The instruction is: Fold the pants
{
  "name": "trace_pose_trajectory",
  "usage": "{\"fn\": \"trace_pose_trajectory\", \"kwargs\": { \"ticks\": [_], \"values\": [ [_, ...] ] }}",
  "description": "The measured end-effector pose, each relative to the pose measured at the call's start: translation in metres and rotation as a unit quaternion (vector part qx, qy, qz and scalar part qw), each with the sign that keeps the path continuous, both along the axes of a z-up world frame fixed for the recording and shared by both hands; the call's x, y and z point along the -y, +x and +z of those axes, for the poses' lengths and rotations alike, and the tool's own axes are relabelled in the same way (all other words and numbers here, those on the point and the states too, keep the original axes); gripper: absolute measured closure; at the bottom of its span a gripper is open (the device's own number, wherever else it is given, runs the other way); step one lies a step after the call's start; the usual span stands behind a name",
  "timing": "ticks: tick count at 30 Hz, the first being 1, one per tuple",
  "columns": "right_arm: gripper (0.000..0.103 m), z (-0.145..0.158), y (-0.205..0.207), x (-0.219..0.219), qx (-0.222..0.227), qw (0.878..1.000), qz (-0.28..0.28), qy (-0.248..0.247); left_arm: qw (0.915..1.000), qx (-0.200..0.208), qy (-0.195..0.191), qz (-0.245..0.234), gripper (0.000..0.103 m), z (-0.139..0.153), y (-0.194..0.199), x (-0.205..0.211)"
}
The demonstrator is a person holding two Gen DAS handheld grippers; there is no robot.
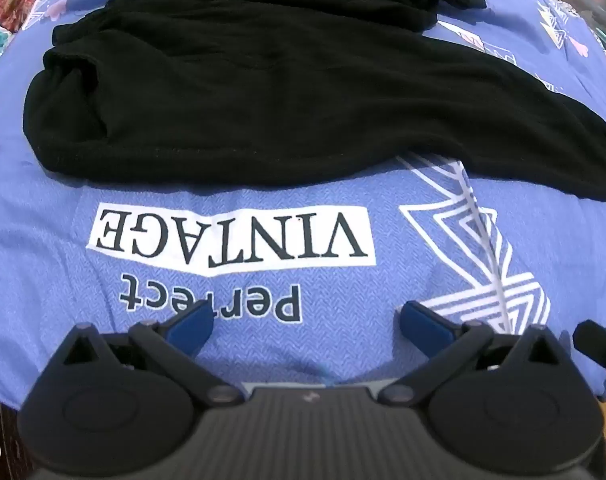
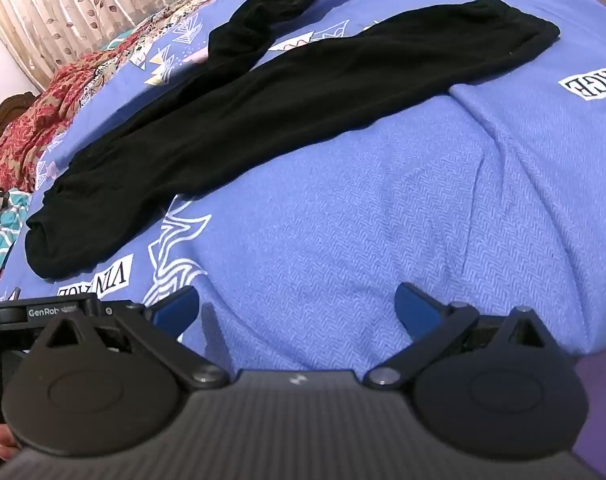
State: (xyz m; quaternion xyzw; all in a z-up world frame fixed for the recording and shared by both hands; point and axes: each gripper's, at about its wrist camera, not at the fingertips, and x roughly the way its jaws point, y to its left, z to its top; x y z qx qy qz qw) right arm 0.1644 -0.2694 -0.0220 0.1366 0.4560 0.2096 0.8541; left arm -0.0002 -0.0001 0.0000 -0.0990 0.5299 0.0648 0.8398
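Black pants (image 1: 263, 92) are laid lengthwise on a blue bedspread (image 1: 383, 300), well beyond both grippers. The left gripper (image 1: 306, 322) and right gripper (image 2: 297, 306) are held above bare bedspread, jaws apart and empty.

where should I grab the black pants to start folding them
Probably the waistband end of the black pants, coming in low from the near side with the left hand-held gripper. That edge lies bunched and raised off the blue bedspread, giving the fingers something to pinch.
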Motion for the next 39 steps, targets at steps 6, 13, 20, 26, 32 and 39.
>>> {"fn": "trace_pose_trajectory", "kwargs": {
  "ticks": [6, 13, 20, 26, 32, 39],
  "values": [
    [0.000, 0.000, 0.000, 0.000, 0.000, 1.000, 0.000, -0.004, 0.9998, 0.014, 0.008, -0.012, 0.000, -0.004, -0.005, 0.002],
    [0.000, -0.001, 0.003, 0.007, 0.002, 1.000, -0.002, 0.015, 0.9935, 0.082, -0.071, 0.036, 0.004, 0.036, -0.029, -0.041],
    [0.045, 0.008, 0.017, 0.027, 0.030, 0.998, -0.035, 0.034, 0.9474, 0.127, -0.163, 0.244, 0.001, 0.058, -0.045, -0.179],
    [0.046, 0.021, 0.051, 0.090, 0.082, 0.986, -0.144, 0.023, 0.9008, 0.109, -0.317, 0.277, 0.031, 0.016, -0.012, -0.199],
    [0.045, 0.012, 0.113, 0.160, 0.067, 0.959, -0.272, 0.036, 0.9167, 0.070, -0.277, 0.279, 0.095, 0.011, -0.009, -0.170],
    [0.066, -0.015, 0.184, 0.150, 0.017, 0.956, -0.288, 0.059, 0.9088, 0.095, -0.263, 0.310, 0.095, 0.061, -0.057, -0.188]
  ]
}}
